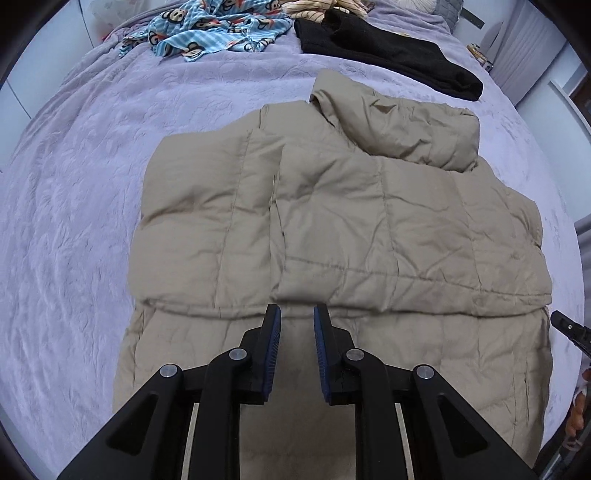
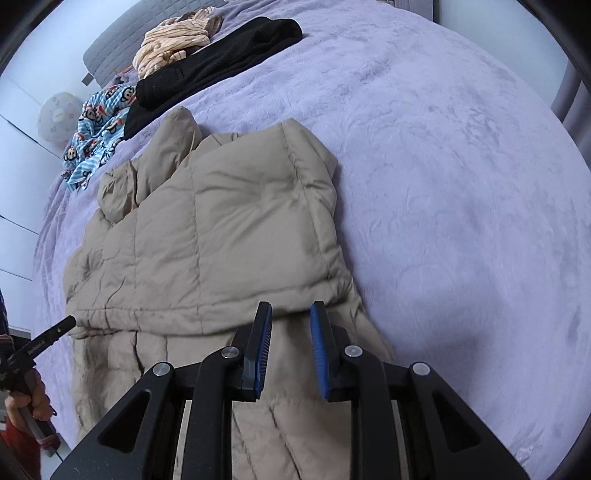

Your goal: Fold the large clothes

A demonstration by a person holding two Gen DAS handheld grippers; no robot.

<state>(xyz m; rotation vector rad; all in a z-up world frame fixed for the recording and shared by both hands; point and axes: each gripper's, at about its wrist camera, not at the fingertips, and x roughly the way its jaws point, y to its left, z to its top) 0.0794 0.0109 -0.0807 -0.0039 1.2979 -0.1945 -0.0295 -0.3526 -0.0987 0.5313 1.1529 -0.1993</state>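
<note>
Bed (image 1: 92, 177) (lilac cover) bears jacket (image 1: 332, 221).

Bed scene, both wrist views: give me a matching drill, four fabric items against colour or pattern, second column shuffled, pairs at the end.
Things:
1. puffy quilted jacket
2. knitted garment laid flat beyond the jacket
3. crumpled monkey-print cloth
4. plush bed cover

Colour or pattern:
A. lilac
B. black
C. beige
D. light blue stripes with cartoon faces

Pairs: 1-C, 2-B, 3-D, 4-A
</note>
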